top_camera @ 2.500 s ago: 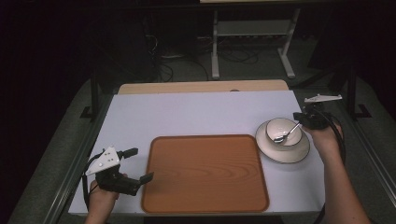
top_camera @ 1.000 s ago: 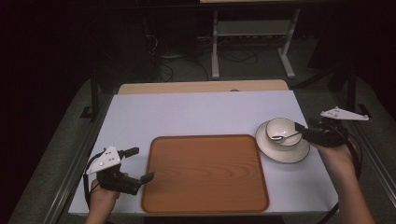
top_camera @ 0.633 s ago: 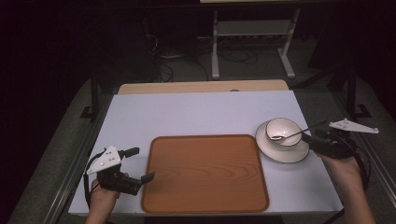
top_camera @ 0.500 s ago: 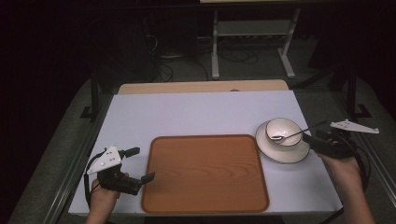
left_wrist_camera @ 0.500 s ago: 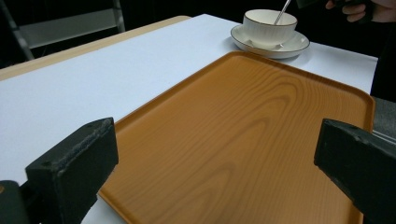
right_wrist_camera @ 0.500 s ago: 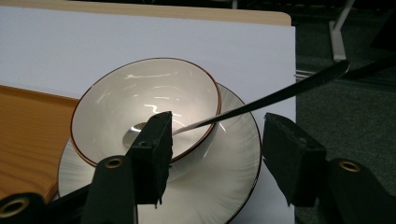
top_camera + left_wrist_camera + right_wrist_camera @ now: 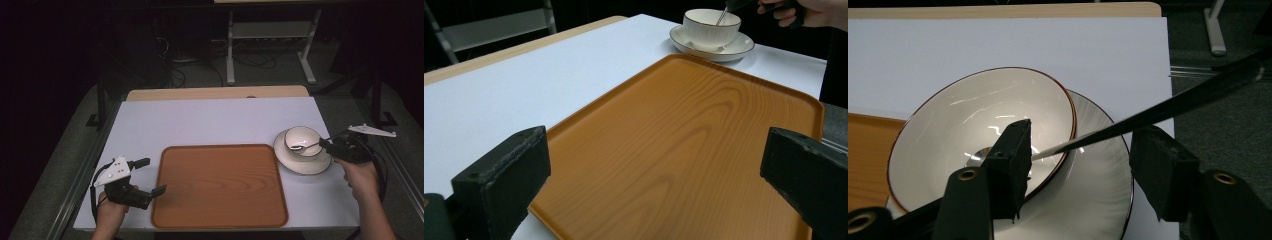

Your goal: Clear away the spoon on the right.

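A dark room surrounds one white table (image 7: 215, 120), with a metal rack (image 7: 270, 35) standing on the floor behind it. On the table lie one wooden tray (image 7: 220, 185), one saucer (image 7: 302, 162), one bowl (image 7: 302, 140) and one spoon (image 7: 306, 146). The tray sits near the front edge, in the middle. The saucer lies just beside the tray's far right corner, and the bowl sits on it, tilted. The spoon's head rests inside the bowl, and its dark handle rises over the rim toward the right.

Two grippers are in play. The left gripper (image 7: 146, 176) is held low at the tray's left edge, its fingers (image 7: 499, 177) wide apart with the tray showing between them. The right gripper (image 7: 325, 144) is at the saucer's right side; its fingers (image 7: 1010, 165) stand apart on either side of the spoon handle, without pinching it.
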